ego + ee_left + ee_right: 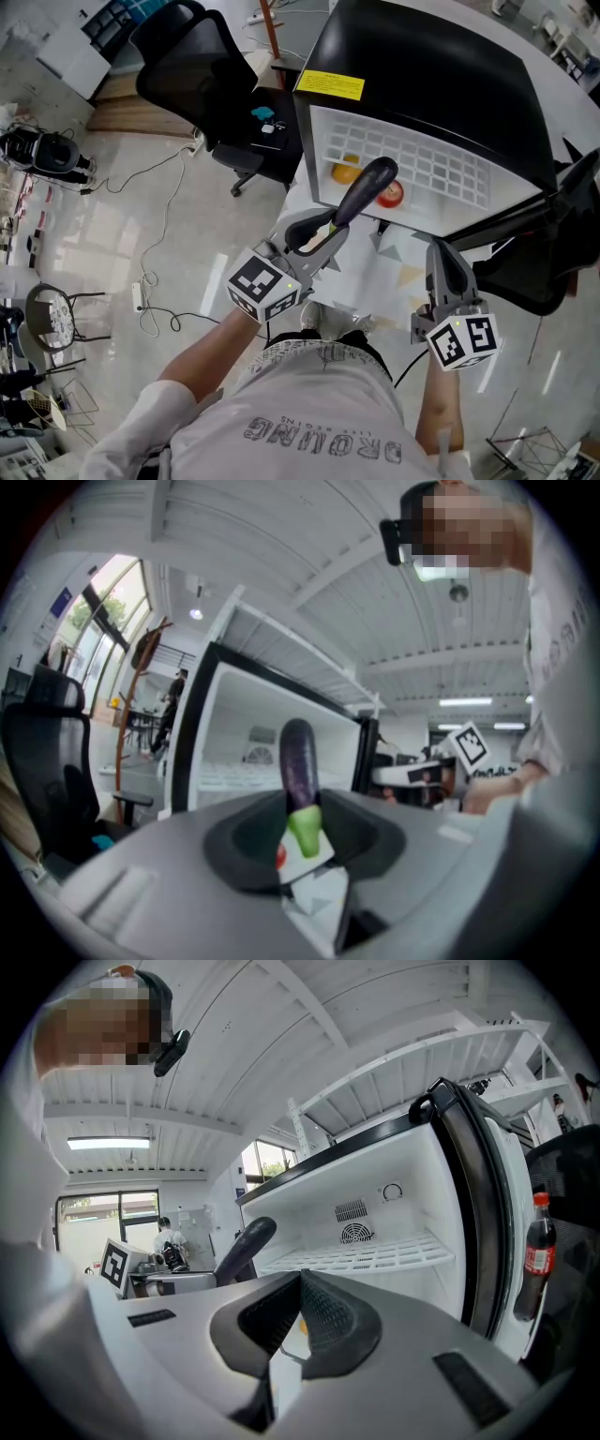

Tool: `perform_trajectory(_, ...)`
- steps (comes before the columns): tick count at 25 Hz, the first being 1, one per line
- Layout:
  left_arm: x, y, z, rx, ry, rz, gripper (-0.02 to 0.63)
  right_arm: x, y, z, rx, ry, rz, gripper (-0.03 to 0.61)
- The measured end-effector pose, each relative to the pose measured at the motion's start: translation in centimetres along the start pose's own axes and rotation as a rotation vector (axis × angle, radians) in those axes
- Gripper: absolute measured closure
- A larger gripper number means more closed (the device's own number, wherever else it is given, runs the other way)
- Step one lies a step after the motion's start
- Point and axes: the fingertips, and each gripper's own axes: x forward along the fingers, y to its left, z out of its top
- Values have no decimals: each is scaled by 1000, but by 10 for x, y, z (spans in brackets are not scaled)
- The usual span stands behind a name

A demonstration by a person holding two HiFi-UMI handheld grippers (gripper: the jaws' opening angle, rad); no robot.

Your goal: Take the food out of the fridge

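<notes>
The fridge (422, 84), a small black-topped unit, stands open with its white compartment and wire shelf (441, 169) exposed. A black office chair (187, 56) stands to its left on the floor.

The eggplant (366, 192) is held in the air at the mouth of the compartment, with its dark rounded end toward the shelf. Whether that end has cleared the opening cannot be told. The left gripper (323, 230) pinches it at the green stem end, with most of the body projecting past the jaws. The right gripper (445, 258) hangs lower and to the right, its jaws pressed together at the tips with nothing between them.

An orange item (346, 172) and a red round item (391, 194) lie inside the fridge, and a cola bottle (537, 1251) stands in the door.

Assessment: the eggplant looks light and firm, with a glossy skin likely to slip. The grip near the stem is well off centre, so the fruit may pivot. A hold nearer mid-body would be steadier. The round items would likely roll, and each is best taken across its widest part.
</notes>
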Motion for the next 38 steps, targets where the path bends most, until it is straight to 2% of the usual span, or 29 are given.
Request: perform_trajectory(38, 7, -1, 3, -17, -9, 3, 492, 0, -12, -8, 48, 7, -6, 591)
